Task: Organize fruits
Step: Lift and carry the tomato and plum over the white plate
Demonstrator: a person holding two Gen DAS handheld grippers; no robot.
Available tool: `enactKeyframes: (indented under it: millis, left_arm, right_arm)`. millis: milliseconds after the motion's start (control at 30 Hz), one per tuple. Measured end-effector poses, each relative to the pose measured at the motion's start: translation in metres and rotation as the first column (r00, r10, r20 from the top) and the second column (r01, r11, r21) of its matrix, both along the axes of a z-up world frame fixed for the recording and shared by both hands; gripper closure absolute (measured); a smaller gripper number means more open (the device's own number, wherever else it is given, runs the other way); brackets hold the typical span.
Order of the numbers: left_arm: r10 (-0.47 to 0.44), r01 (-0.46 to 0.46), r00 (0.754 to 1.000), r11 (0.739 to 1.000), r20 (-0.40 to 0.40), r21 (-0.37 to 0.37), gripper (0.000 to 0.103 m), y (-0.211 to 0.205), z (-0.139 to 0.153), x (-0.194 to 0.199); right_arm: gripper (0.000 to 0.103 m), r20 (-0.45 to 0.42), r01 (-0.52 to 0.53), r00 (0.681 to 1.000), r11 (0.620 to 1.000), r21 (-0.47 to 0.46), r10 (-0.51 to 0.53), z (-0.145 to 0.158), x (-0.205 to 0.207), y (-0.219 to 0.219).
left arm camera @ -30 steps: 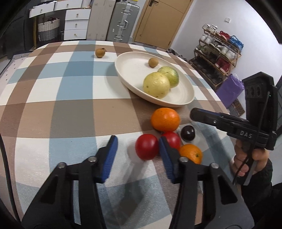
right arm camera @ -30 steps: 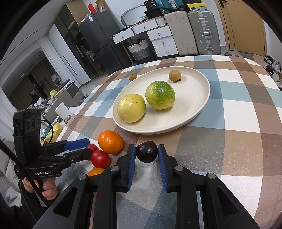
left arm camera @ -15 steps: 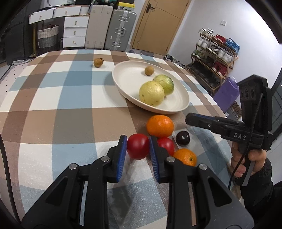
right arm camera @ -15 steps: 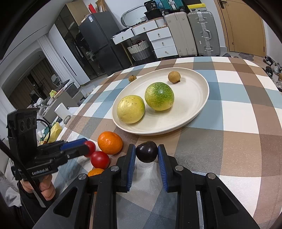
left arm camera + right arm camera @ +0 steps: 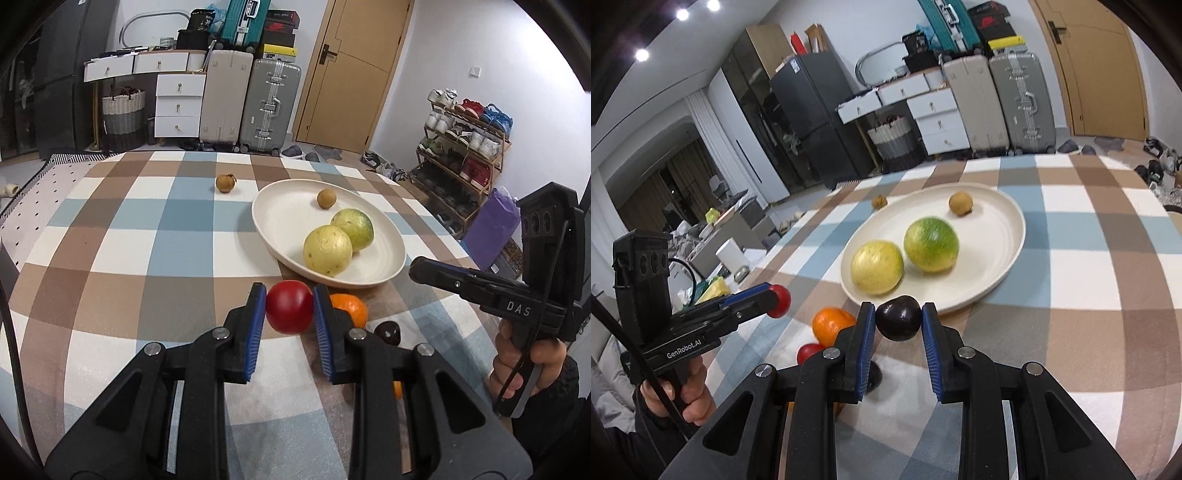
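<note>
My left gripper (image 5: 290, 312) is shut on a red fruit (image 5: 289, 311) and holds it above the checked table, in front of the cream plate (image 5: 280, 210). My right gripper (image 5: 898, 323) is shut on a dark purple fruit (image 5: 898, 322), lifted off the table near the plate (image 5: 1004, 229) rim. The plate holds a yellow fruit (image 5: 327, 250), a green fruit (image 5: 355, 228) and a small brown fruit (image 5: 326, 198). An orange (image 5: 831, 323) and another red fruit (image 5: 809, 352) lie on the table. The left gripper with its red fruit (image 5: 780, 301) shows in the right wrist view.
A small brown fruit (image 5: 225, 182) lies on the table left of the plate. A second orange (image 5: 397, 389) peeks out beside my left finger. Suitcases (image 5: 273, 103), drawers and a shoe rack (image 5: 465, 147) stand beyond the table.
Both grippers have risen. The left one closed on the red fruit and lifted it; the right one lifted the dark purple fruit off the table toward the plate.
</note>
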State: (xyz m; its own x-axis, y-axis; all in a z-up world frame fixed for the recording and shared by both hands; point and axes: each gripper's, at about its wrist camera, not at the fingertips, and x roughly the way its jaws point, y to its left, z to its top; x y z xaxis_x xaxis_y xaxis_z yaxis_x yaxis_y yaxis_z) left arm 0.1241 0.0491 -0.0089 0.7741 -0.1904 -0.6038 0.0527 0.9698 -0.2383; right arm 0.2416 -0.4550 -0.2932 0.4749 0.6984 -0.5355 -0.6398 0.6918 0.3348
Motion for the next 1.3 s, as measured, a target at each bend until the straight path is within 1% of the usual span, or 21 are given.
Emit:
enactKeyframes:
  millis: [133,267,400,500,600,800,967,1100,1200,1300]
  left_arm:
    - [0.004,-0.005,1.0,0.999,0.016,0.031,0.08,-0.006,0.008,0.006]
    - [0.002,-0.003,0.999,1.0,0.038,0.025,0.08,-0.007,0.017,0.011]
    - [0.014,-0.015,0.999,1.0,0.05,0.023,0.08,-0.008,0.023,0.028]
    - [0.026,-0.028,0.998,0.999,0.055,0.032,0.08,-0.01,0.024,0.042]
    - [0.024,-0.025,0.999,0.999,0.045,0.043,0.08,-0.013,0.019,0.058]
    - [0.025,-0.027,0.999,0.997,0.027,0.071,0.08,-0.016,0.005,0.079]
    - [0.016,-0.017,1.0,0.997,0.004,0.078,0.079,-0.018,-0.009,0.089]
    - [0.015,-0.015,1.0,0.996,0.002,0.09,0.08,-0.019,-0.012,0.093]
    - [0.024,-0.024,1.0,0.995,0.001,0.093,0.079,-0.018,-0.013,0.094]
    - [0.029,-0.028,0.999,0.997,-0.014,0.072,0.079,-0.014,-0.016,0.098]
  right_arm:
    - [0.077,0.011,0.022,1.0,1.0,0.011,-0.022,0.005,0.004,-0.001]
    - [0.077,0.025,0.019,1.0,1.0,0.015,-0.019,0.011,0.008,0.0]
    - [0.077,0.021,0.019,1.0,1.0,0.017,-0.02,0.016,0.015,0.003]
    - [0.077,0.035,0.032,0.999,0.999,0.012,-0.033,0.019,0.022,0.004]
    - [0.077,0.058,0.05,0.997,0.999,-0.009,-0.049,0.018,0.031,0.006]
    - [0.077,0.032,0.074,0.997,0.997,0.005,-0.074,0.01,0.048,0.002]
    - [0.077,0.01,0.079,0.997,0.997,-0.007,-0.079,0.001,0.053,0.003]
    - [0.077,0.002,0.068,0.998,0.997,-0.023,-0.068,-0.002,0.054,0.009]
    - [0.077,0.001,0.058,0.998,0.997,-0.052,-0.058,-0.006,0.054,0.016]
    - [0.077,-0.023,0.041,0.999,0.996,-0.074,-0.043,-0.011,0.055,0.022]
